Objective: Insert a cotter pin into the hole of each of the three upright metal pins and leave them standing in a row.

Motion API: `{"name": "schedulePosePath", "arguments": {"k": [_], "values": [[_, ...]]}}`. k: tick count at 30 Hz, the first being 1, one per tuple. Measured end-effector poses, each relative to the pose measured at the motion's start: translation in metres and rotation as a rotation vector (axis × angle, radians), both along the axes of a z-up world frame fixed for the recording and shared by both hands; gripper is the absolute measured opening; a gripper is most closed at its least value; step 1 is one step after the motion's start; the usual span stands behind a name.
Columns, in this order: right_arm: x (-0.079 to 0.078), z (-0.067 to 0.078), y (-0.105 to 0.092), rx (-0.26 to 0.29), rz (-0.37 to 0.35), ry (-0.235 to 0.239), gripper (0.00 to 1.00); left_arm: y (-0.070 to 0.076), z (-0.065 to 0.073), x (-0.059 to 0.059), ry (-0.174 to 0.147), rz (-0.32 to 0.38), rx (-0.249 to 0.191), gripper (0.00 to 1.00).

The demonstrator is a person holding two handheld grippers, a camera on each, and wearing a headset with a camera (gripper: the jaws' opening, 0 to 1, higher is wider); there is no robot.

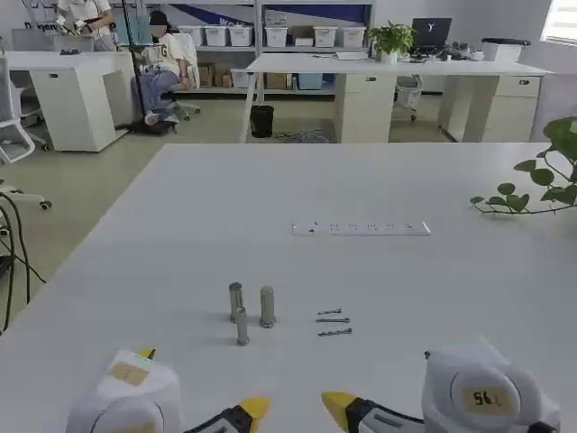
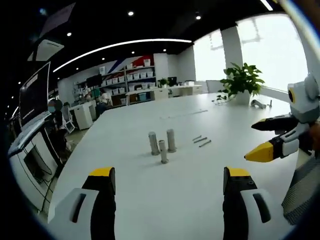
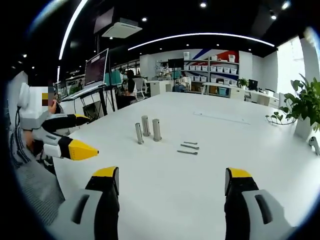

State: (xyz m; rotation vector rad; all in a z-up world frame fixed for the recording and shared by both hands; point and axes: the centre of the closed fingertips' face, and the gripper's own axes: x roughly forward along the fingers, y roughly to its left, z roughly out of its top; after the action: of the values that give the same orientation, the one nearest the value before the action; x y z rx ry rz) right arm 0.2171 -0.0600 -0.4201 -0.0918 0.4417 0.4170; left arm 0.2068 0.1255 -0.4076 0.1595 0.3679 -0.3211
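Nearest, the left gripper (image 2: pixel 169 175) and right gripper (image 3: pixel 172 172) hung side by side over the near edge of the table (image 1: pixel 180 225), each with its jaws spread wide and holding nothing; farther on, well apart from both, three pins (image 1: pixel 268 307) stood upright in a tight cluster, two behind and one in front, straight ahead of the left gripper; just right of them three cotter pins (image 1: pixel 333 320) lay flat, stacked near to far, ahead of the right gripper; beyond lay a power strip (image 1: pixel 361 228); a plant (image 1: pixel 541 180) reached in at far right.
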Motion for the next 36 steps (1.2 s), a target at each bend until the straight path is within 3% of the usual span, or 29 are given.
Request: {"name": "schedulePosePath", "arguments": {"k": [36], "values": [[-0.0014, 0.0014, 0.0042, 0.005, 0.022, -0.008, 0.78, -0.0013, 0.0029, -0.0003, -0.008, -0.009, 0.001, 0.82]]}}
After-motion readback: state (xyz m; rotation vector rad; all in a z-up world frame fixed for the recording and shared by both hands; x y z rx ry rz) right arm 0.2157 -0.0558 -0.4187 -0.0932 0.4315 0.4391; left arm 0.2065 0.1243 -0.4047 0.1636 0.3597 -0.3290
